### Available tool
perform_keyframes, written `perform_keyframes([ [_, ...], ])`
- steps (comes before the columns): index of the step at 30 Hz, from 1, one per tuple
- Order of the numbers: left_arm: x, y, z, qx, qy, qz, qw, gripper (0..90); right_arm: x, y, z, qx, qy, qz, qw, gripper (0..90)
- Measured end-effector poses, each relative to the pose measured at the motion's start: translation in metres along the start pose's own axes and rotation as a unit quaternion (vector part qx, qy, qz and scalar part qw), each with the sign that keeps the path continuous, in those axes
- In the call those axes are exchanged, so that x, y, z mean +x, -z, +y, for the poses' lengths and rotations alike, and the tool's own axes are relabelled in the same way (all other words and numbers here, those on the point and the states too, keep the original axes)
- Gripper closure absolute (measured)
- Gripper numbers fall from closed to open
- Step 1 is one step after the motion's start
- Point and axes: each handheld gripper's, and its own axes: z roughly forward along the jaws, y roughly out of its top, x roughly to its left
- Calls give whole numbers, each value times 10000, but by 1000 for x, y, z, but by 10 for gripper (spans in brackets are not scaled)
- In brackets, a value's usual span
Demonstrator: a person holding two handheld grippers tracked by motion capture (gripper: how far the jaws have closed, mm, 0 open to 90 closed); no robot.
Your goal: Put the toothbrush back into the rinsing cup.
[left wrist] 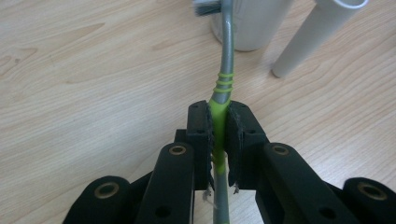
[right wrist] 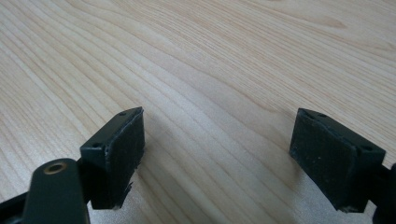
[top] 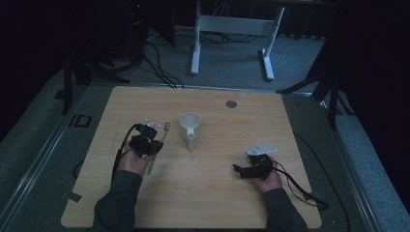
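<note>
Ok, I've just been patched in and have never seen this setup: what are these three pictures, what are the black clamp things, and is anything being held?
There is no robot: a person holds a two-jaw gripper in each hand at a wooden table. The high view looks down from above the person's side. The other two come from cameras riding on each gripper, looking along its jaws. The left gripper is shut on a grey and green toothbrush, gripping its green handle section, bristles pointing away. The right gripper is open over bare wood, with nothing between its jaws. Mid-table stands a white mug, just right of the toothbrush.
</note>
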Motion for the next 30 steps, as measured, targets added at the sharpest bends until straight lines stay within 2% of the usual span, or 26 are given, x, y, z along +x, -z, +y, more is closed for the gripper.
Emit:
perform_keyframes([
  [14, -6, 5, 1, -419, -156, 65, 9990, 812, 0, 0, 0, -2, -1, 0, 10000, 176],
  [18, -6, 7, 1, -571, -137, 111, 9982, 813, 0, 0, 0, -2, -1, 1, 10000, 176],
  [30, -7, 13, 4, -824, -185, 228, 9962, 813, 0, 0, 0, -6, 7, 0, 10000, 176],
])
